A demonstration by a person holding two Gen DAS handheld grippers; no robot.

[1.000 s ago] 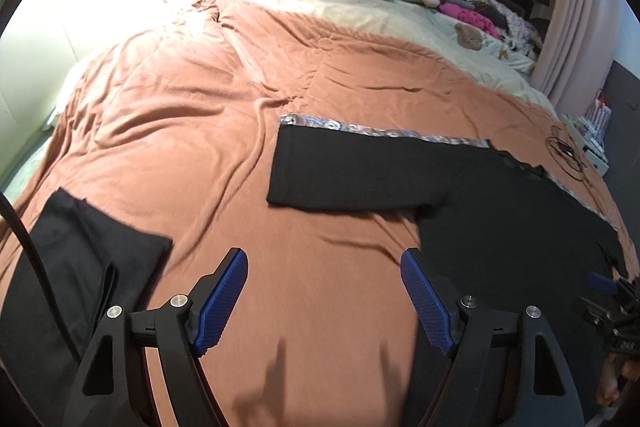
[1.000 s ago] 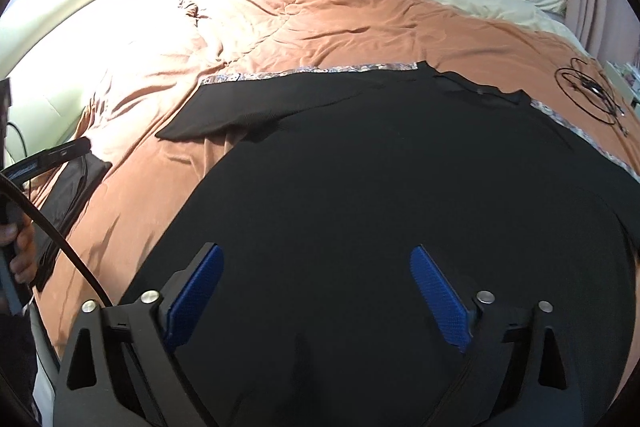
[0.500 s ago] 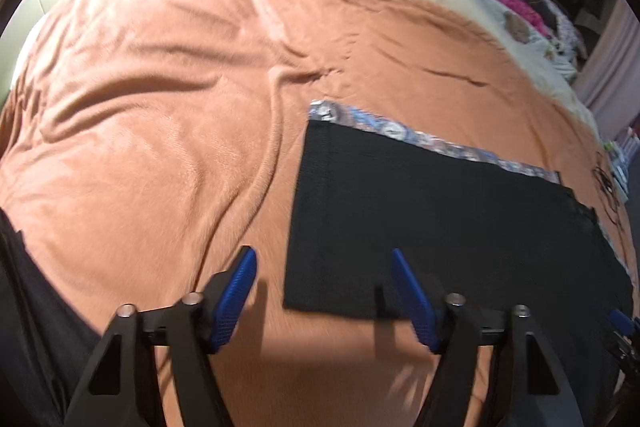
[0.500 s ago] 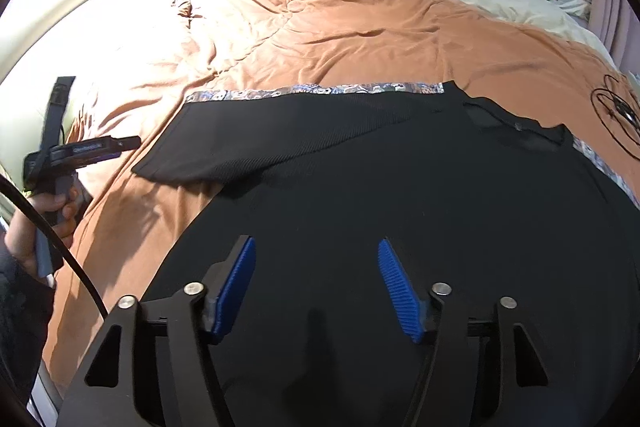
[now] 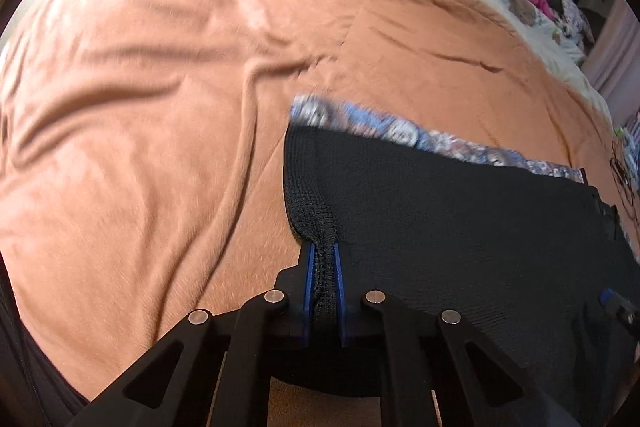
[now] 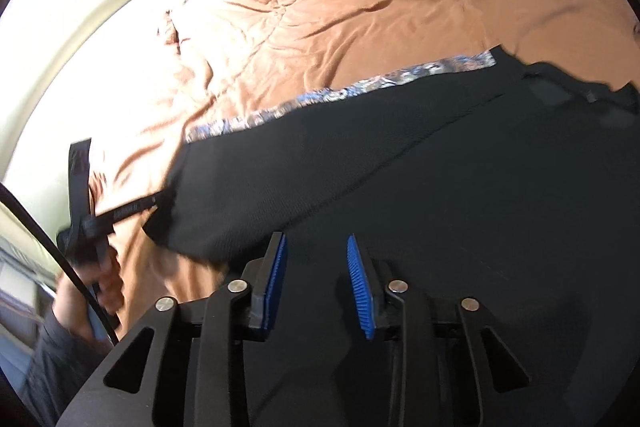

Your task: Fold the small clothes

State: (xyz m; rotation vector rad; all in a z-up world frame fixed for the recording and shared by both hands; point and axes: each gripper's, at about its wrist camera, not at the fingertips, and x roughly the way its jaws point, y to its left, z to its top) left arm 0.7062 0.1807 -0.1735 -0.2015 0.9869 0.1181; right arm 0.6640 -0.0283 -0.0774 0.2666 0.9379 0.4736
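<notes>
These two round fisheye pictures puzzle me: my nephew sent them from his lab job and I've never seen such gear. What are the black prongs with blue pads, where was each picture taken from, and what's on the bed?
No robot here: a person holds a two-finger tool in each hand, and a camera on each looks along its fingers, hence the round views. One picture comes from the left hand-held gripper, the other from the right hand-held gripper. The blue strips are its finger pads.

On the bed lies an orange-brown blanket, and spread on it a black garment with a patterned trim along its far edge. The left tool is shut on the end of the garment's sleeve, bunching it. The right tool is open above the garment's body, holding nothing. The right view also shows the left tool at the sleeve from the side.
</notes>
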